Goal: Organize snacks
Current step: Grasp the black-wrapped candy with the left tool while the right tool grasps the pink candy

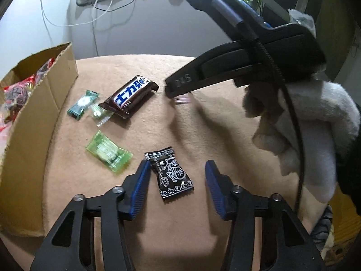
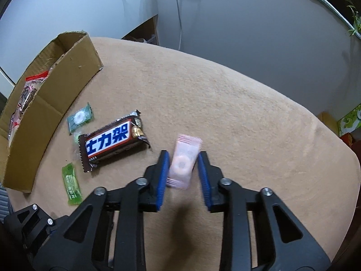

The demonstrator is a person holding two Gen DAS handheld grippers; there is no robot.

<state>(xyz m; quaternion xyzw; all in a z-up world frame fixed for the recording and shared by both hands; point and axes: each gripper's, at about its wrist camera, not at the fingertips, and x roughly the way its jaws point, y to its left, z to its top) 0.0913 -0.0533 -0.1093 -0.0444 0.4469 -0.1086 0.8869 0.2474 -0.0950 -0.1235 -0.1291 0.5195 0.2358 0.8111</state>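
Pink candy (image 2: pixel 183 161) pinched between right gripper (image 2: pixel 183 169) pads, on the tan table (image 2: pixel 248 117). Left gripper (image 1: pixel 177 180) partly open around black candy (image 1: pixel 172 175) (only one pad touching). Next, probably: lift, carry to cardboard box (image 2: pixel 67 67).

- The left gripper (image 1: pixel 177 176) hangs over a tan cloth-covered table (image 1: pixel 203 237), its blue pads (image 1: pixel 141 189) apart.
- A black candy packet (image 1: pixel 172 175) lies between those pads, touching the left one and clear of the right one.
- A light green candy (image 1: pixel 108 154) lies just left of it.
- Toward the far edge lie a brown chocolate bar (image 1: pixel 130 96), a teal candy (image 1: pixel 83 105) and a small clear-wrapped candy (image 1: pixel 100 115).
- A cardboard box (image 1: pixel 38 122) along the left edge holds red-wrapped snacks (image 1: pixel 18 94).
- The right gripper (image 1: pixel 178 92), in a fuzzy-sleeved hand (image 1: pixel 293 122), has a pink candy (image 1: pixel 182 100) at its tips.
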